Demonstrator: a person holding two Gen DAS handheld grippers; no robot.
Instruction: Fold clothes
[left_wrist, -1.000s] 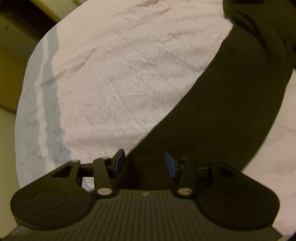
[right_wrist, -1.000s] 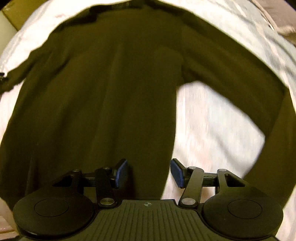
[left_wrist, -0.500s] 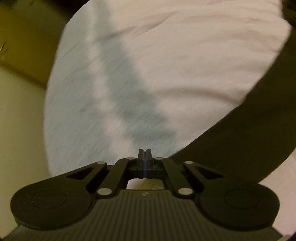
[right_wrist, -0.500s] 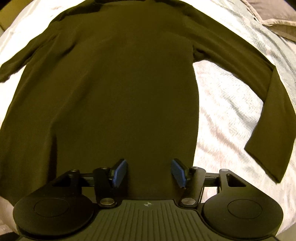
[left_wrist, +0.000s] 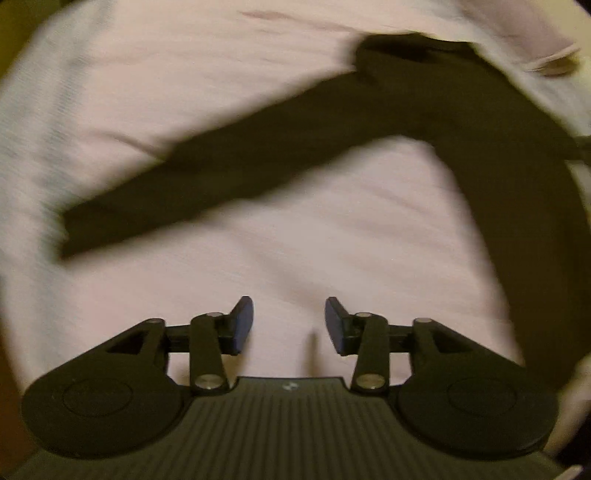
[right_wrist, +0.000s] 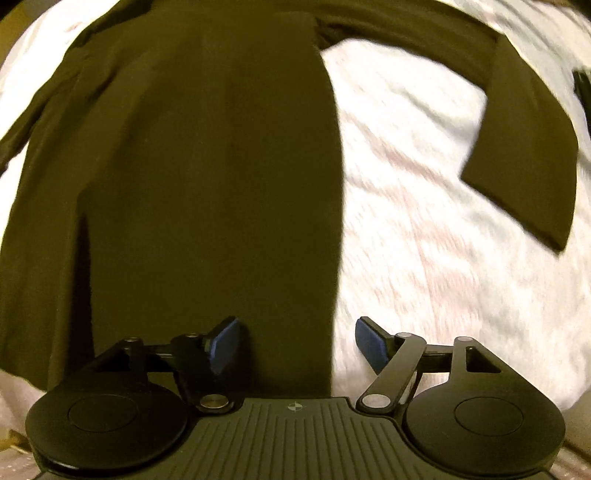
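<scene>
Pale bedspread, dark long-sleeved shirt spread flat, both tools agape

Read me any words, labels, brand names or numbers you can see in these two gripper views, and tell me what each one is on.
None can be read.
The dark long-sleeved garment shows no print or tag.
The pale bedspread is blurred, with no lettering.
Left gripper and right gripper, both open, carry only a tiny round mark on the body, not text.

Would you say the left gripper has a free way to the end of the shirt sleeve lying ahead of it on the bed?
Probably yes. The left gripper is open with only bare bedspread between it and the sleeve, which lies flat and uncovered. The view is blurred, so the sleeve's end is not sharp.
</scene>
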